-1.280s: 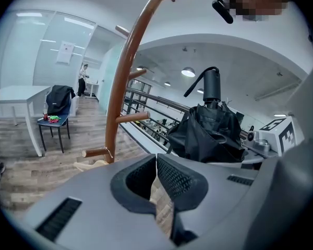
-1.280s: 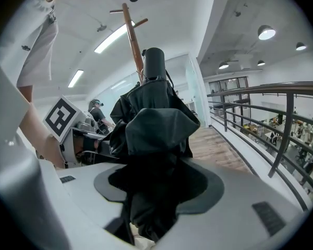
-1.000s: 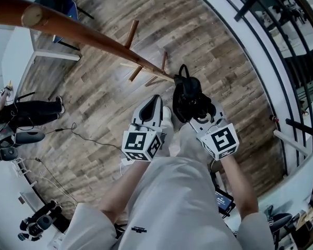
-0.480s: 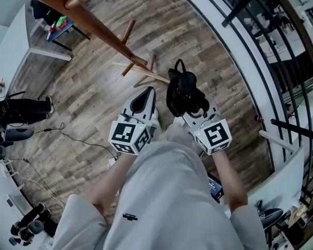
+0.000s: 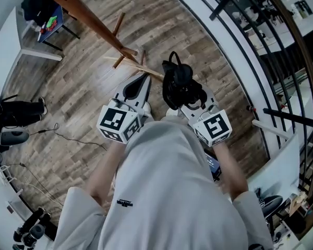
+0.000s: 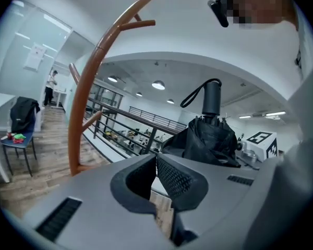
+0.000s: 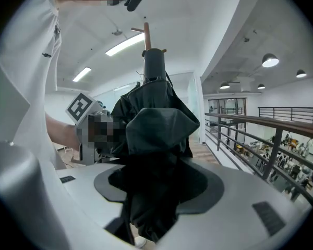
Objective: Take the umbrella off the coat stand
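Observation:
A folded black umbrella [image 5: 180,85] stands upright between the jaws of my right gripper [image 5: 187,97], handle and wrist loop on top. In the right gripper view its fabric [image 7: 152,134] fills the gap of the right gripper [image 7: 154,184], which is shut on it. The umbrella hangs free of the brown wooden coat stand [image 5: 96,27], which slants from the upper left down to its feet [image 5: 130,56]. My left gripper [image 5: 138,83] sits just left of the umbrella, jaws together and empty. The left gripper view has the left gripper [image 6: 155,166], the umbrella [image 6: 208,137] and the stand [image 6: 83,103].
A black railing [image 5: 271,51] with a wooden top rail curves along the right, behind a white ledge [image 5: 224,46]. A chair with a dark coat [image 5: 39,12] stands at the upper left. Cables and camera gear [image 5: 13,134] lie on the wooden floor at the left.
Both grippers have risen, and the umbrella has gone up with the right one. The coat stand has slid toward the head view's upper left, farther from the umbrella.

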`<state>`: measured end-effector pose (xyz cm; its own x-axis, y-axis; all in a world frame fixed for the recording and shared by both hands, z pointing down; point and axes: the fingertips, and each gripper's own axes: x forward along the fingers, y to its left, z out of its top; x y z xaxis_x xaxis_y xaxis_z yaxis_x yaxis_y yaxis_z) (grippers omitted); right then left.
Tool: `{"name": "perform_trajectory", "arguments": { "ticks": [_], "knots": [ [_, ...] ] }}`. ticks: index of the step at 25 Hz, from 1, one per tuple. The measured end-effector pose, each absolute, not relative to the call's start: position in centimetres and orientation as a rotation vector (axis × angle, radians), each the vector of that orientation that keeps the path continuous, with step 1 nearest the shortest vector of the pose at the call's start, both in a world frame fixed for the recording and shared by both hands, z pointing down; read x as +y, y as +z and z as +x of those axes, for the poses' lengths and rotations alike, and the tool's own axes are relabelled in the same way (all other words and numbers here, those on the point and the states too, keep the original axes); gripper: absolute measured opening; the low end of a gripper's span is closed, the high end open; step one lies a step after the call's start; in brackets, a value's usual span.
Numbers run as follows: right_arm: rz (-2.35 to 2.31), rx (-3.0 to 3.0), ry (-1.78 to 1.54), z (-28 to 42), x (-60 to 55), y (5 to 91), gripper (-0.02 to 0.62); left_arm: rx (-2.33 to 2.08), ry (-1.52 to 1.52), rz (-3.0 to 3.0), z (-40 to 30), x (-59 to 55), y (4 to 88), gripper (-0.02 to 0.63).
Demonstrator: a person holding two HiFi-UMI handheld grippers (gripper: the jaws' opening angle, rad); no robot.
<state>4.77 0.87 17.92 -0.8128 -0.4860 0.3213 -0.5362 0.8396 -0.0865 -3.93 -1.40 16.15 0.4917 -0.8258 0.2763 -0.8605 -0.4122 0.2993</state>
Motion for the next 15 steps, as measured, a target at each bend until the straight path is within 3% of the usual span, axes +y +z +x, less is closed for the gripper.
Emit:
{"name": "perform_trajectory", "arguments": {
  "ticks": [15],
  "knots": [
    [0.980,-2.686,0.219,7.1,1.2,16.1,0.255,-1.220,0.015,2.431,-2.9,-1.8,12.5,0.026]
  ]
}}
